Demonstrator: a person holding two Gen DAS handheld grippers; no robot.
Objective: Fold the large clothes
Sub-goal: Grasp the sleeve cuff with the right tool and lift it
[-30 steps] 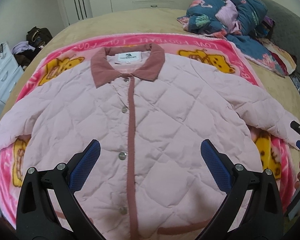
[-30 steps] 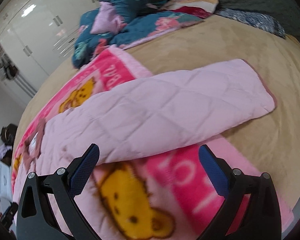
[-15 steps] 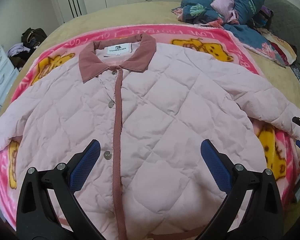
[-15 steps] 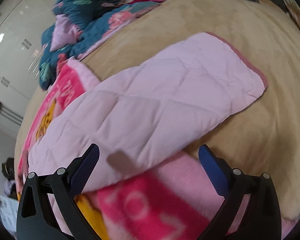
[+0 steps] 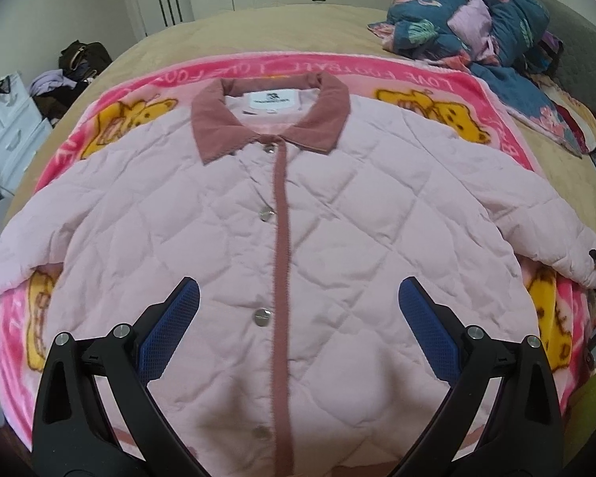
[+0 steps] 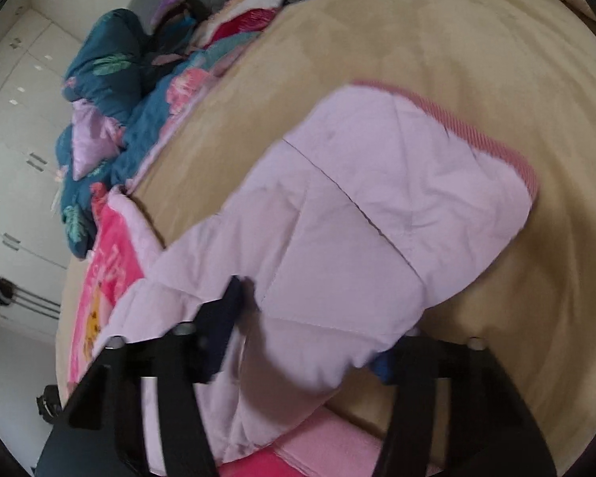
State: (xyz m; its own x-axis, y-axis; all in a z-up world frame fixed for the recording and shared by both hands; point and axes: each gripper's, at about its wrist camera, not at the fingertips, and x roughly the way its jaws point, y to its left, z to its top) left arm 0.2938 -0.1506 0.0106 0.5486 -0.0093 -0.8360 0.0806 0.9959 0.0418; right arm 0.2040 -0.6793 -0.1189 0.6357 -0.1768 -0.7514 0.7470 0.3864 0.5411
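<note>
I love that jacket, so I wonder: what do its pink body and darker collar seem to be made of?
The jacket body looks like thin, smooth padded fabric: diamond quilting lines and puffy creases show. The collar looks like matte ribbed corduroy, judging by its fine lines, though that is uncertain.

1 jacket (image 5: 337, 238), 1 blanket (image 5: 139, 91), 2 tools: left (image 5: 298, 314), right (image 6: 310, 326)

Place: home bedroom
Evidence: tan-covered bed (image 5: 258, 28), rumpled floral duvet (image 5: 476, 12), white wardrobe doors (image 6: 16, 127), drawer chest (image 5: 8, 127)
</note>
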